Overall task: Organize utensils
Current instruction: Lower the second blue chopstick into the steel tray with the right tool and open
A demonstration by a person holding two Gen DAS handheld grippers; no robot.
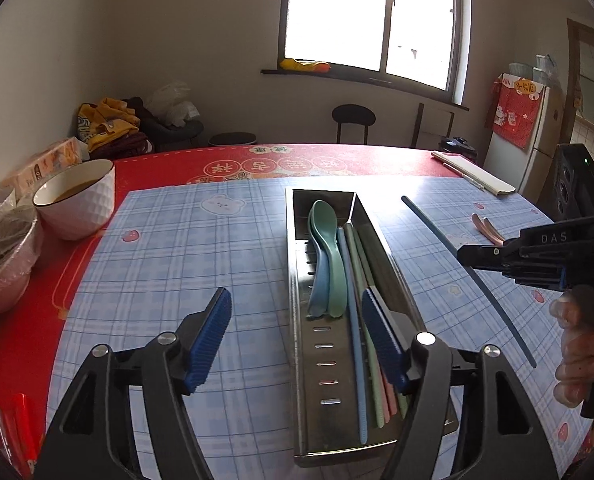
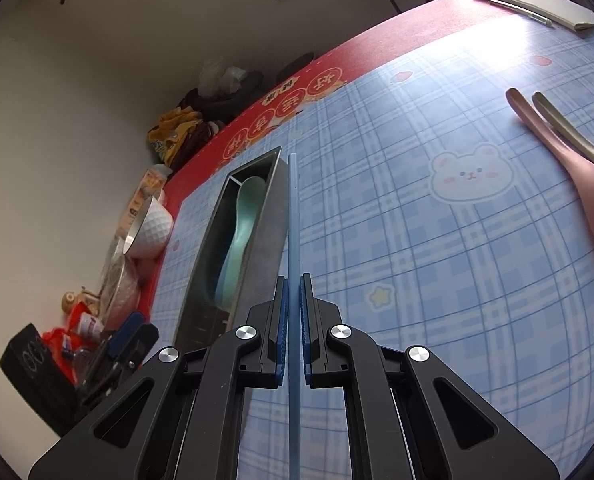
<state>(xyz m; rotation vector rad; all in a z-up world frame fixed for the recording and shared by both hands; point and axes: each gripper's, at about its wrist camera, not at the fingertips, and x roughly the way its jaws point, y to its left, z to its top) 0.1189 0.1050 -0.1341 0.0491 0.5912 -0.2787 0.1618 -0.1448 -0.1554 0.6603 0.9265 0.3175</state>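
Observation:
A steel utensil tray [image 1: 321, 197] lies lengthwise on the blue plaid mat. In it are a teal and a blue spoon [image 1: 325, 248] and several pastel chopsticks [image 1: 355, 340] along its right side. My left gripper [image 1: 297, 298] hovers open over the tray's near half, with nothing between its pads. My right gripper [image 2: 293, 280] is shut on a long blue chopstick [image 2: 293, 208], held just right of the tray [image 2: 267, 232] and pointing along it. From the left wrist view this chopstick [image 1: 429, 226] slants above the mat. A pink and a beige spoon [image 2: 577, 176] lie at the far right.
A white bowl [image 1: 81, 200] with brown liquid and a wrapped bowl [image 1: 1, 256] stand at the table's left edge. A folded white cloth with a pen [image 1: 477, 174] lies at the back right. A person's hand [image 1: 577, 344] grips the right tool.

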